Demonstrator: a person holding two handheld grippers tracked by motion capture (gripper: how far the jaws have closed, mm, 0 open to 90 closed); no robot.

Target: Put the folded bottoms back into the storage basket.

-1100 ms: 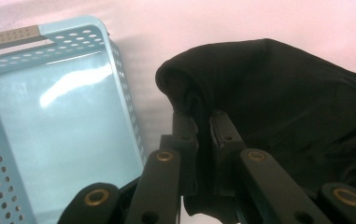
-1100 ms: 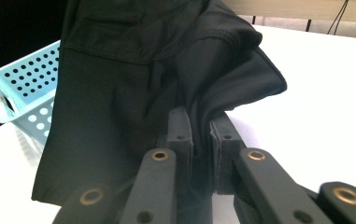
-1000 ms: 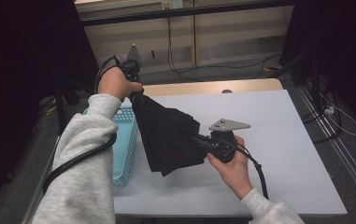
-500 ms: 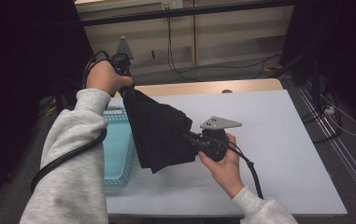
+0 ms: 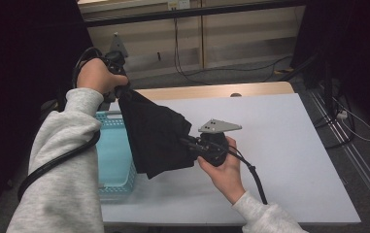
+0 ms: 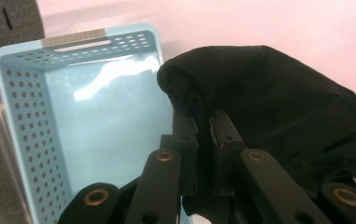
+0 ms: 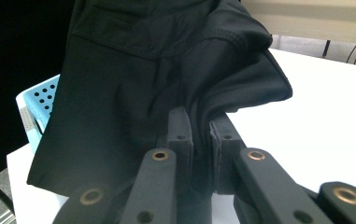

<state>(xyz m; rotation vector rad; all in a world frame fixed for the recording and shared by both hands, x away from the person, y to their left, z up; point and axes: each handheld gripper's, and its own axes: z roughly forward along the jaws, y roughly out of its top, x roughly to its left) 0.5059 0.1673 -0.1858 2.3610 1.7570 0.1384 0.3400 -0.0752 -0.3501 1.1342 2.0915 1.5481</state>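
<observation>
Black garment (image 5: 154,137) hangs above the desk (image 5: 289,145), stretched between both grippers beside the basket (image 5: 110,160). Left gripper (image 6: 202,122) jaws pinch a bunched fold; right gripper (image 7: 202,125) jaws pinch a hem edge. Risk: both bites look shallow, so the smooth, slippery-looking knit could slide out under tension, or the drooping lower corner could snag the basket's perforated light-blue plastic rim. Fabric matte, soft, thin.
</observation>
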